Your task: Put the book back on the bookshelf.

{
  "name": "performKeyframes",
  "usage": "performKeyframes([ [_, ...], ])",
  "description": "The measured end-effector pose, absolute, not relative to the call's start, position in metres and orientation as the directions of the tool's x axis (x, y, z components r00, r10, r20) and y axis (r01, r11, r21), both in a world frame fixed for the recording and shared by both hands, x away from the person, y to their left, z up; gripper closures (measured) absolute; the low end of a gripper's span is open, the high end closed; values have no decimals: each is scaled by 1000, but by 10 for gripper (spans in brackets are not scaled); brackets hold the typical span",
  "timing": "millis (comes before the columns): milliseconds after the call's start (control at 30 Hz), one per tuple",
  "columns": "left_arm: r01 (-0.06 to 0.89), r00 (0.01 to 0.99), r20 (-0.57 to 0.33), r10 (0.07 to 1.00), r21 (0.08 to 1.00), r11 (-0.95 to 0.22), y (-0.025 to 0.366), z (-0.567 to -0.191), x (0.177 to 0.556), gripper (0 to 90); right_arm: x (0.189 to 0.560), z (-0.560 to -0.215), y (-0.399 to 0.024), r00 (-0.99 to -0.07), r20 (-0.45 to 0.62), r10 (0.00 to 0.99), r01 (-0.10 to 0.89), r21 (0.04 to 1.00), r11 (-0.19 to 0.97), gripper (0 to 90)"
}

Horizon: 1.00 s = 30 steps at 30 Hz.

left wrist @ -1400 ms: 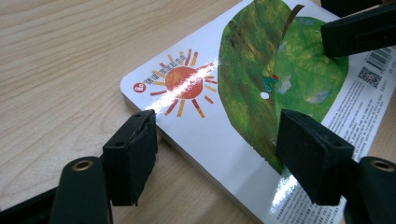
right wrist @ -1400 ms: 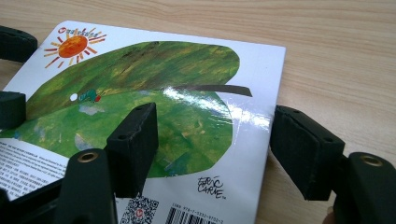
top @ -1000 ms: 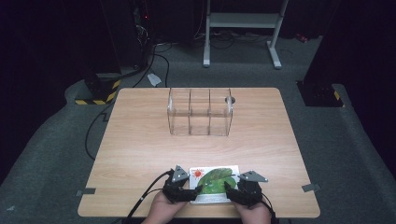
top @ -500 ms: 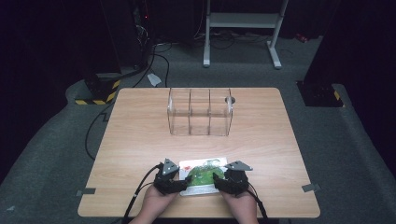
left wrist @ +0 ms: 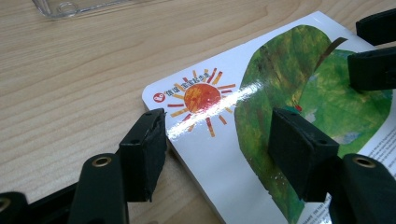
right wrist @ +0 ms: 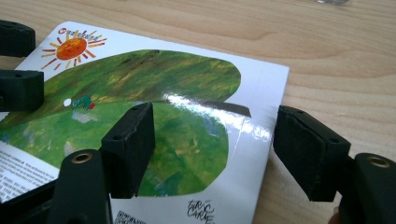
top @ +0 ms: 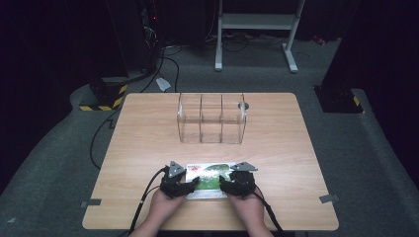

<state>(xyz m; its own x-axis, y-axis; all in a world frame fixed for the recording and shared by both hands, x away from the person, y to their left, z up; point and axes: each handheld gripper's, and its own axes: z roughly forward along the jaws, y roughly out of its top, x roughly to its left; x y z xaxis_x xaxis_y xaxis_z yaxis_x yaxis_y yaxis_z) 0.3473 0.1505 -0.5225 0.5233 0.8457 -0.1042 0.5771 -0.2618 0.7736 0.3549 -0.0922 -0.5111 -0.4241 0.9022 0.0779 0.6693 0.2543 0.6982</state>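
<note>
Book (top: pixel 210 177) lay flat on the table (top: pixel 148 143), near the front edge, well apart from the clear three-compartment box (top: pixel 211 117) farther back. Glossy white cover (left wrist: pixel 219 140) faced up: big green leaf shapes (right wrist: pixel 154 93), orange-red sun (left wrist: pixel 201 97) in one corner, small printed text (right wrist: pixel 18 172) near an edge. It was closed, its corners rounded.
</note>
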Motion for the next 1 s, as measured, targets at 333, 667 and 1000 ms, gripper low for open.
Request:
performKeyframes([
  [333,584,517,-106,849,769,-259,152,-521,344,378,360,-511,-95,-427,96,899,673,697,245,308],
  [667,602,528,-132,839,755,-260,161,-521,326,362,327,-514,-121,-448,127,885,664,710,233,309],
  [1000,629,534,-186,825,740,-240,157,-523,317,341,309,-515,-120,-482,164,860,670,702,242,318],
])
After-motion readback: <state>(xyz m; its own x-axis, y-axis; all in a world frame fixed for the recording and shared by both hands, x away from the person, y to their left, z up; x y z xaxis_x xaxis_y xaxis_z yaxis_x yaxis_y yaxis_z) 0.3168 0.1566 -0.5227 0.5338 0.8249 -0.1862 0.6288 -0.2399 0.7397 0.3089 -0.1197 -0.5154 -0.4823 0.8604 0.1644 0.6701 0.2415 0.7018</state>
